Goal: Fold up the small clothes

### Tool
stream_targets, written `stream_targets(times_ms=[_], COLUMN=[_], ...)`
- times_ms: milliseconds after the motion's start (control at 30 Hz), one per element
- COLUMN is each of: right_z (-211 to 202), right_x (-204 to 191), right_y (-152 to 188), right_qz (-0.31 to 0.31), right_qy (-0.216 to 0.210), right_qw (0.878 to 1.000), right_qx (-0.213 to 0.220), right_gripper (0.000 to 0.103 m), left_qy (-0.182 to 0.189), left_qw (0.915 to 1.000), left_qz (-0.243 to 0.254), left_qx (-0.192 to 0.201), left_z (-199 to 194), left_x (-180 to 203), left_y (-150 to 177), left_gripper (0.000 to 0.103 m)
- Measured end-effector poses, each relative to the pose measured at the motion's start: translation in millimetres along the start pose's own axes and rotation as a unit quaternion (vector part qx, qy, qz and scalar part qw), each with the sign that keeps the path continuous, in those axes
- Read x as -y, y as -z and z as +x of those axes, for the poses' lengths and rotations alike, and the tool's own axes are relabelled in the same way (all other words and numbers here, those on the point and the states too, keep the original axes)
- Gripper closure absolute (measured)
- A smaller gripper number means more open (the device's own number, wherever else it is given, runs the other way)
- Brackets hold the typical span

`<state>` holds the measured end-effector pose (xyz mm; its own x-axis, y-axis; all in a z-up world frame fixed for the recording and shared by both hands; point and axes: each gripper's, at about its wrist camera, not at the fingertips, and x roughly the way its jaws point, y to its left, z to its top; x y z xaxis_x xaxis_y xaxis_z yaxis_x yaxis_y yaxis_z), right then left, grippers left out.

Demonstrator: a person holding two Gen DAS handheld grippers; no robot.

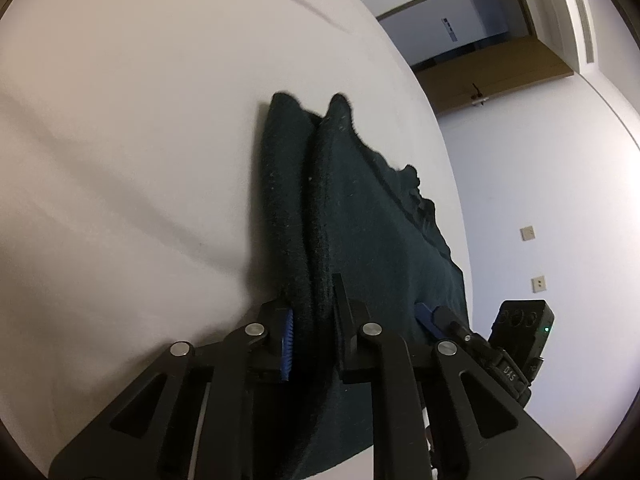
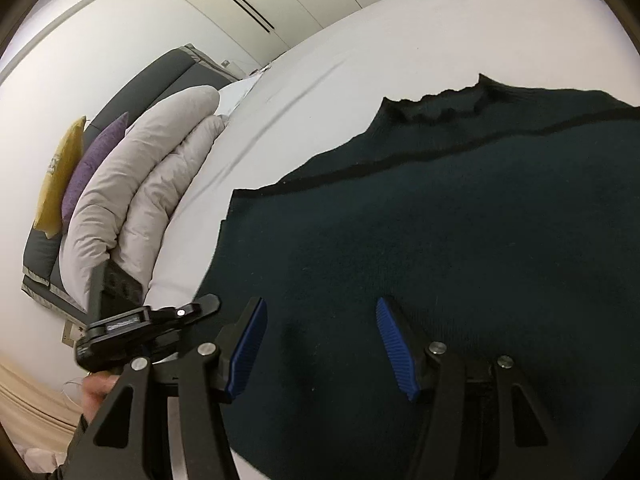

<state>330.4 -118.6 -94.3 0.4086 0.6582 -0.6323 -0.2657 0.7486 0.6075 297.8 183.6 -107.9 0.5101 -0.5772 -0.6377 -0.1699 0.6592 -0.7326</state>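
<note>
A dark green knit sweater [image 2: 440, 232] lies on the white bed sheet [image 2: 360, 40]. In the left wrist view my left gripper [image 1: 312, 316] is shut on a raised fold of the sweater [image 1: 320, 208], which stands up between the jaws and runs away from me. In the right wrist view my right gripper [image 2: 320, 344] is open, its blue pads [image 2: 394, 344] spread just above the flat body of the sweater, with nothing between them. The sweater's collar [image 2: 436, 104] lies at the far edge.
A puffy grey duvet [image 2: 136, 184] is bunched at the left of the bed, with a purple cushion [image 2: 92, 168] and a yellow cushion [image 2: 60, 176] against a dark headboard [image 2: 160, 72]. A wooden door [image 1: 500, 64] and white wall [image 1: 540, 184] lie beyond the bed [image 1: 140, 120].
</note>
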Motion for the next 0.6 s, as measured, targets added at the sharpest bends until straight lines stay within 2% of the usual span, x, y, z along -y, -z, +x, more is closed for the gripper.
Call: stream_targets(times_ms=[133,267,367,500,600], right_z=[-1.5,-21.6,-47.8,-69.6,-61.6], right_x=[0.6,14.1,25.8,41.5,52.5], right_y=[1.5,-0.9,-8.7,-26.0,-35.6], right_qz=[-0.003,0.041,0.052,0.066,0.079], right_qy=[-0.006,-0.060,-0.102,-0.147,-0.165], right_qw=[1.000,0.997,0.993,0.986,0.983], right_qx=[0.001,0.008,0.026,0.032,-0.004], right_gripper=[0.042,0.042,0.040,0.021,0.019], left_qy=[-0.027,-0.050,-0.056,-0.066,-0.087], left_qw=[0.9988,0.9938,0.9870,0.9785,0.9737], left_qz=[0.032,0.089,0.143,0.192,0.208], left_qx=[0.025,0.046,0.049,0.036,0.031], left_z=[-15.2,-14.5,5.6,38.5,56.3], left_x=[25.6,81.5,132.1,171.8,178.1], left_y=[2.7,7.7,23.6,53.0,69.8], left_gripper=[0.091,0.091,0.091,0.091,0.091])
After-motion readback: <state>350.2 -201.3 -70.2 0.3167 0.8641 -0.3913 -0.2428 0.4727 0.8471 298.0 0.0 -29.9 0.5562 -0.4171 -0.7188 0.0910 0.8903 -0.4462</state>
